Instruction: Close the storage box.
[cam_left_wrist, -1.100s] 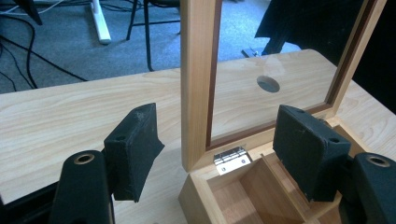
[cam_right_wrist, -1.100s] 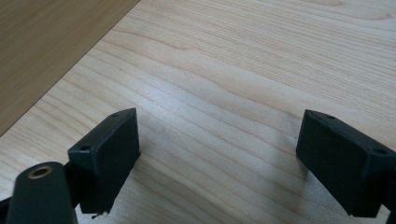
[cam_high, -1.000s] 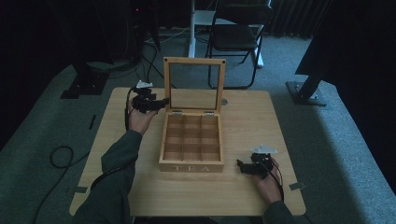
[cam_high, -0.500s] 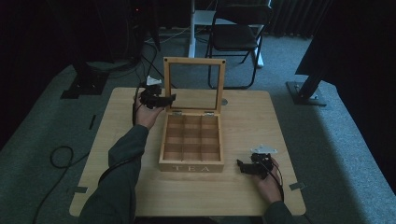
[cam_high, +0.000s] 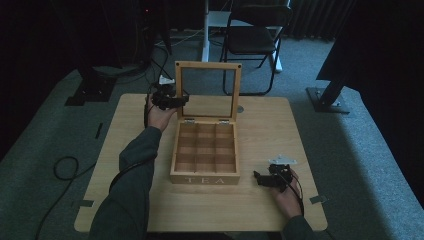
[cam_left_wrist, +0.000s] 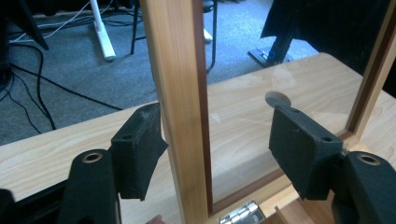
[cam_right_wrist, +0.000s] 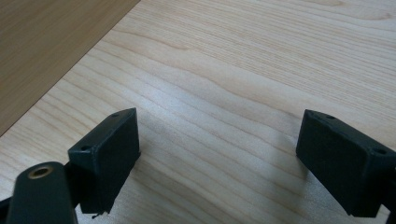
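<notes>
A wooden tea box (cam_high: 205, 172) marked "TEA" stands mid-table, its several compartments empty. Its glass-paned lid (cam_high: 207, 66) stands upright at the back. My left gripper (cam_high: 179, 100) is at the lid's left side, held by a hand in a dark green sleeve. In the left gripper view the gripper (cam_left_wrist: 219, 149) is open and its jaws straddle the lid's left frame rail (cam_left_wrist: 175, 93); the left pad lies close to the wood. My right gripper (cam_high: 260, 178) rests low over the table by the box's front right corner. It (cam_right_wrist: 215, 158) is open over bare wood.
The light wooden table (cam_high: 260, 125) has a small round disc (cam_high: 240, 108) behind the lid. A black chair (cam_high: 255, 40) and a white post (cam_high: 205, 30) stand beyond the far edge. Cables (cam_high: 65, 167) lie on the grey carpet at left.
My left gripper has moved away from me and slightly right, up to the lid's left rail. The right gripper and the box have not moved.
</notes>
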